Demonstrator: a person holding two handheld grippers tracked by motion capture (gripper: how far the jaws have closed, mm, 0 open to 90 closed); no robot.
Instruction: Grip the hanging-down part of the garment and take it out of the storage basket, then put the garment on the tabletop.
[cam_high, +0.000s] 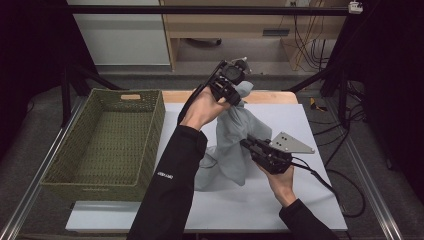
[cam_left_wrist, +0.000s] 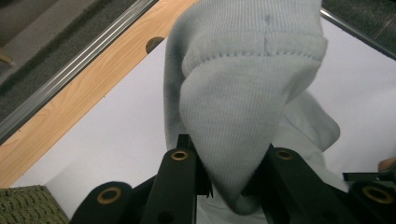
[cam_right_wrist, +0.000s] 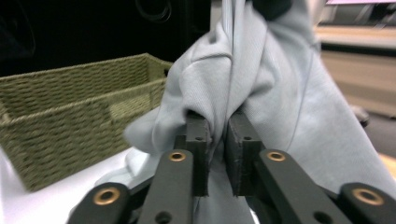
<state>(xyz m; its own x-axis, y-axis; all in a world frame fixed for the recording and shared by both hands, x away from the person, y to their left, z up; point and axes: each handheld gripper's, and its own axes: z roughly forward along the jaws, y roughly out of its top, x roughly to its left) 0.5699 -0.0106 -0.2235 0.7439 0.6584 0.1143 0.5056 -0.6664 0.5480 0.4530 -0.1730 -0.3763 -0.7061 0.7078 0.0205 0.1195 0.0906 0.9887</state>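
- Garment (cam_high: 231, 135) of pale grey knit, hanging in mid-air above the white mat (cam_high: 295, 135), lower folds pooled on the mat near its middle.
- Left gripper (cam_high: 234, 98) raised high over the far half of the table, clamped on the top of the garment; cloth draped downward from there.
- Seen from the left gripper view: ribbed hem or cuff (cam_left_wrist: 254, 46) of the garment bunched between the two black jaws, jaws pressed against the fabric on both sides, white mat and a strip of wooden table edge (cam_left_wrist: 88, 88) behind.
- Right gripper (cam_high: 246, 144) lower and nearer the person, at the garment's right edge about halfway down, grey three-cornered plate on top.
- Seen from the right gripper view: jaws drawn narrow with a fold of the grey cloth (cam_right_wrist: 219, 116) pinched in the slim gap between the pads; fabric rising above and spilling to both sides.
- Woven green basket (cam_high: 107, 145) at the left of the table, just beside the mat, well apart from the garment; same basket (cam_right_wrist: 70, 121) in the background of the right gripper view.
- Dark sleeves on both forearms, left one crossing the mat's near left part.
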